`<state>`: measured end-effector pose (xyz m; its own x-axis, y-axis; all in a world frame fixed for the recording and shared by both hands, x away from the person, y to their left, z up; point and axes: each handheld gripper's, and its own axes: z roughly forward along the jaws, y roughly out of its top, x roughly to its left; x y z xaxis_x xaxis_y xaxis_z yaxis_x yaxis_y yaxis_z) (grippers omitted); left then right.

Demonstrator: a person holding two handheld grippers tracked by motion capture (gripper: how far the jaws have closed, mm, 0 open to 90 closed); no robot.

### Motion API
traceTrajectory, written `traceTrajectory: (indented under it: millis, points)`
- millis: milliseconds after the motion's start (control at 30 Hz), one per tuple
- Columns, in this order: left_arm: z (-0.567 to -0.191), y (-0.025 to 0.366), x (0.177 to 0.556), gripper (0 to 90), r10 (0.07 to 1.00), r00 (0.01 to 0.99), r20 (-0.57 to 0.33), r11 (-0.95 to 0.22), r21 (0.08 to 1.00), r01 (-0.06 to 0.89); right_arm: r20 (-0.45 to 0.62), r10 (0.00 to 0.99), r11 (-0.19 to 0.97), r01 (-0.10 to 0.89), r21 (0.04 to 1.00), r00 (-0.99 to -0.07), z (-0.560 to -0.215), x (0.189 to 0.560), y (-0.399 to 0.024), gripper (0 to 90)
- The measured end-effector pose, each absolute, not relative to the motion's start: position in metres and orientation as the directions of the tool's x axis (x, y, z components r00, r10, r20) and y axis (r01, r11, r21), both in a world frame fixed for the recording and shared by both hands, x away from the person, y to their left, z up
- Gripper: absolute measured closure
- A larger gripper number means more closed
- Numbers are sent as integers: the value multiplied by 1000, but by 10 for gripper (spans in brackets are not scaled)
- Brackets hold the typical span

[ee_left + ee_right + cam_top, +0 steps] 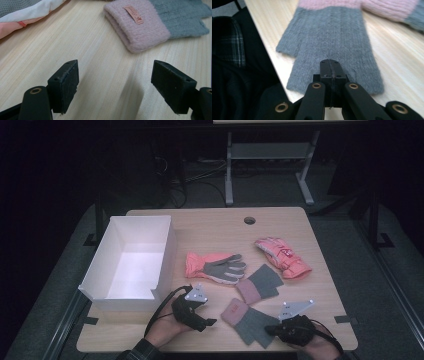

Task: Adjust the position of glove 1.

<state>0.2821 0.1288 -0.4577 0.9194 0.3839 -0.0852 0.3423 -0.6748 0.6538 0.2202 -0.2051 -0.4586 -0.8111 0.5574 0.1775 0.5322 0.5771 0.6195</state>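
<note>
- The right gripper (331, 71), jaws pressed together, pinches the open grey end of a grey knitted fingerless mitten with a pink cuff (248, 321) at the wooden table's (210, 227) near edge.
- The left gripper (115, 82), jaws wide apart and holding nothing, hovers over bare wood near the matching mitten (260, 283).
- Two pink ski gloves (215, 266) lie farther back, beside a white open box (131, 262).
</note>
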Motion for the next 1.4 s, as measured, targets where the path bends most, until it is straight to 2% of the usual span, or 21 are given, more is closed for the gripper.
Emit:
traceTrajectory:
  millis: [433,800,1033,1200,1400]
  points:
    - [-458,129,282,221,378,922,-87,-677,653,340,122,667,531,584,613,-735,-457,246,-235,900]
    - [-458,128,281,221,379,920,-94,-671,657,344,75,698,529,583,617,-712,-457,269,-238,900]
    - [-458,128,282,220,380,920,-99,-669,657,347,114,633,500,517,695,-766,-441,261,-215,900]
    - [-457,128,281,220,383,918,-100,-663,662,349,99,574,563,480,673,-813,-447,264,-183,900]
    - [-457,129,280,217,382,919,-101,-665,660,349,88,552,613,476,631,-829,-455,263,-167,900]
